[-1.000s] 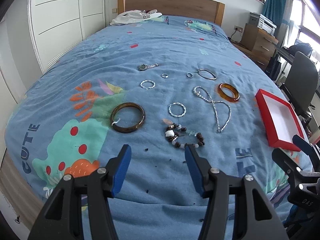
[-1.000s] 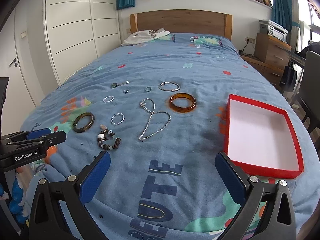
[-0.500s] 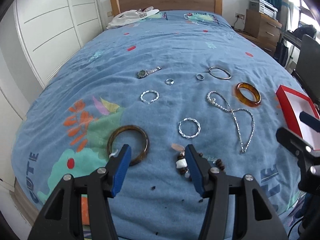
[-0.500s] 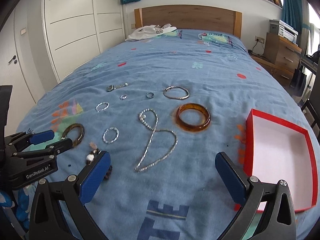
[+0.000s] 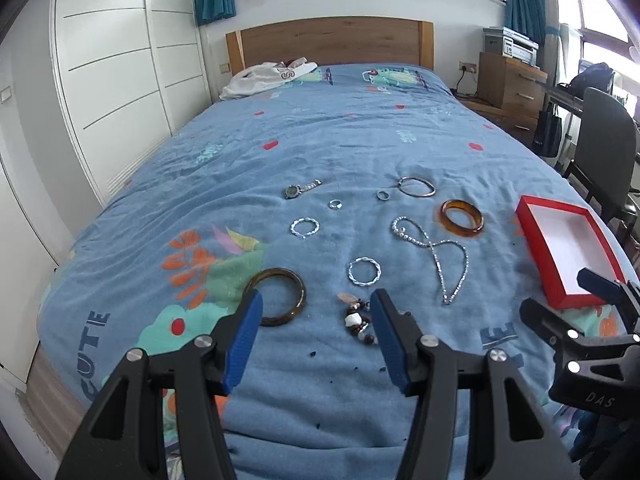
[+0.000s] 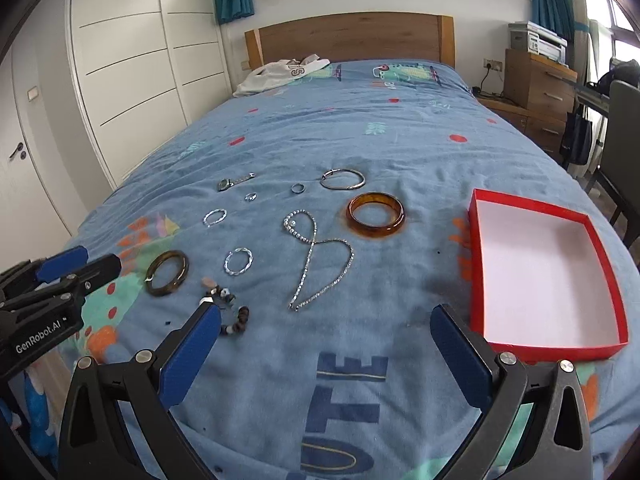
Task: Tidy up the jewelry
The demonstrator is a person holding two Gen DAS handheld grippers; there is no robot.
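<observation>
Jewelry lies spread on a blue bedspread. A dark brown bangle and a beaded bracelet sit just ahead of my left gripper, which hangs open and empty above them. Further off lie a twisted silver bracelet, a silver chain necklace, an amber bangle, a thin silver bangle, a watch and small rings. My right gripper is wide open with nothing in it, above the bedspread between the necklace and the red box.
The red box, white inside, sits at the bed's right edge. White clothing lies by the wooden headboard. White wardrobe doors line the left side. A wooden dresser and a dark chair stand to the right.
Both grippers dipped toward the jewelry half a second ago and have drawn back since. The view now takes in more of the room. No piece of jewelry has shifted.
</observation>
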